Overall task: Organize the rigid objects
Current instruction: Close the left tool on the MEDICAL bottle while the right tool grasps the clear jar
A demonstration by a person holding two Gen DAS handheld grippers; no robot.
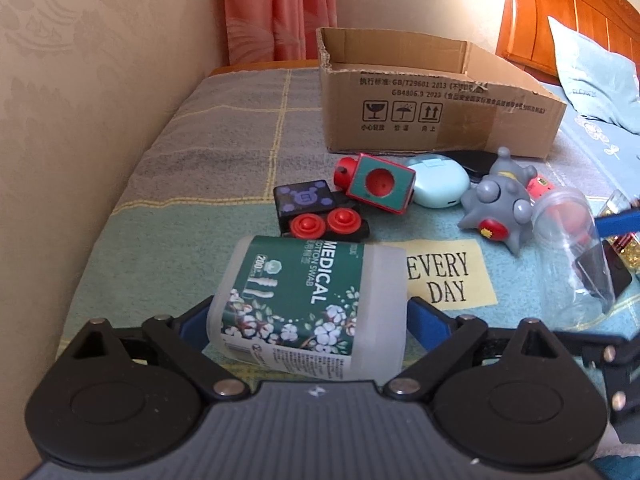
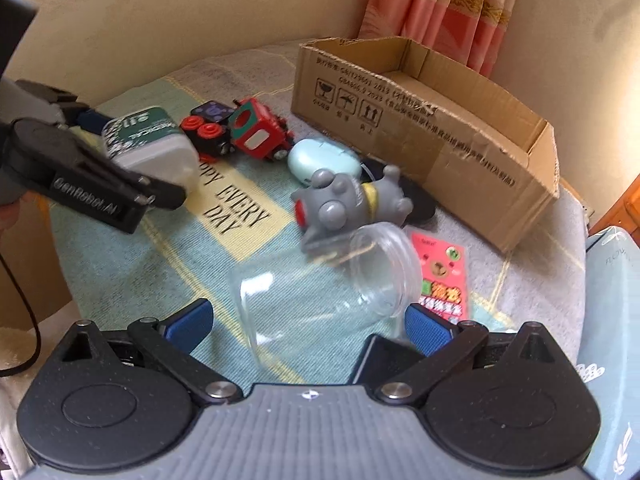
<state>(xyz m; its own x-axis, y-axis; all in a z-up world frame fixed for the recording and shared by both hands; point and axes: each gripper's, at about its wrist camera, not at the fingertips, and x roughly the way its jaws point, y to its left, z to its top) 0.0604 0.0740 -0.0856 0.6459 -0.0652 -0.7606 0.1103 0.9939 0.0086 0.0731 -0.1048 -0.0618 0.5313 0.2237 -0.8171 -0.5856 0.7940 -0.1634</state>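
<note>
My left gripper is shut on a white cotton swab box with a green "MEDICAL" label, held just above the bed; it also shows in the right wrist view. My right gripper has its blue pads either side of a clear plastic jar lying on its side, and whether they touch it is unclear. An open cardboard box sits at the back, also in the right wrist view. A toy train, a mint case and a grey toy lie between.
A wall runs along the left of the bed. A wooden headboard and blue pillow are at the right. A red packet lies by the jar. A dark flat object lies under the grey toy.
</note>
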